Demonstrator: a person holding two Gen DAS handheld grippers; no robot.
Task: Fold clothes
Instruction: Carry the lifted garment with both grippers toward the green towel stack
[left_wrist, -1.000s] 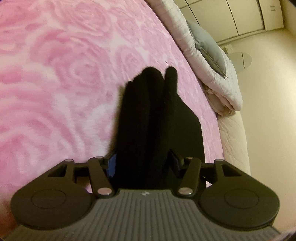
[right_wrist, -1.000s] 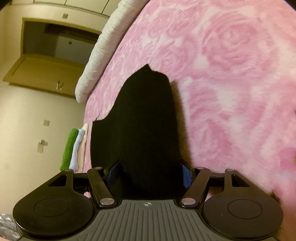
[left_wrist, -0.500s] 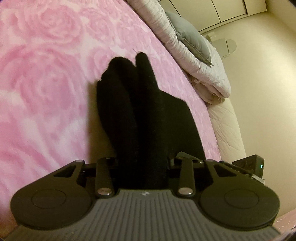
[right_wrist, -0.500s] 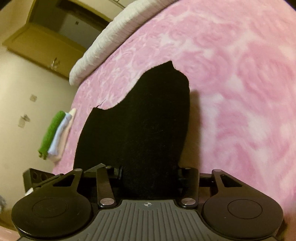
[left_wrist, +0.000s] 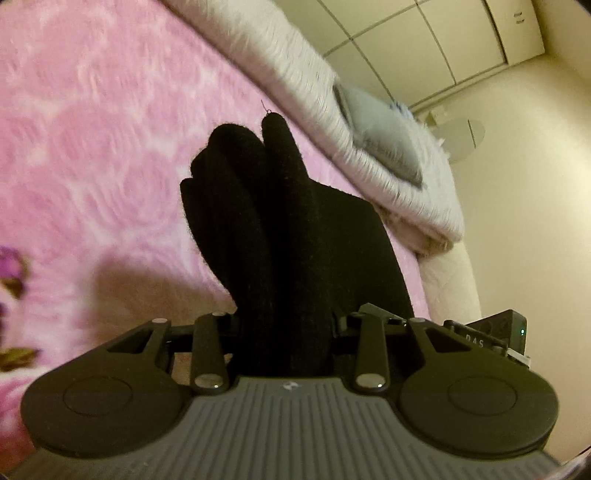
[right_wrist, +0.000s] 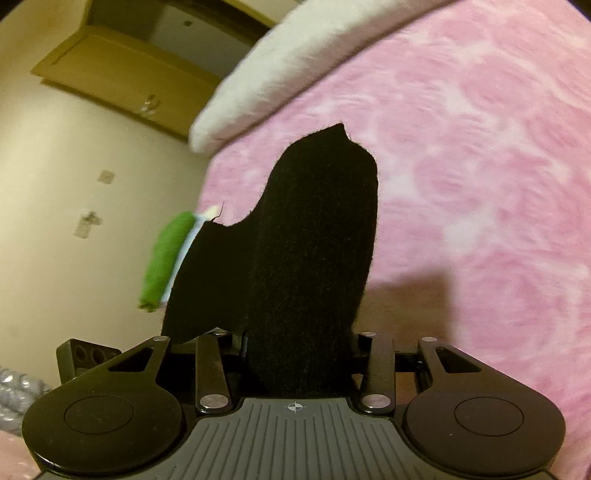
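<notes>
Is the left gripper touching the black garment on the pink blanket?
Touching. The left wrist view shows the black garment running straight into the left gripper, bunched between both sides with no gap, over the pink blanket.

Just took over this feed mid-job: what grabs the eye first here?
A black knit garment fills the middle of both wrist views, pinched in the left gripper and in the right gripper. Behind it spreads a pink rose-patterned blanket, with a green folded cloth at its edge.
</notes>
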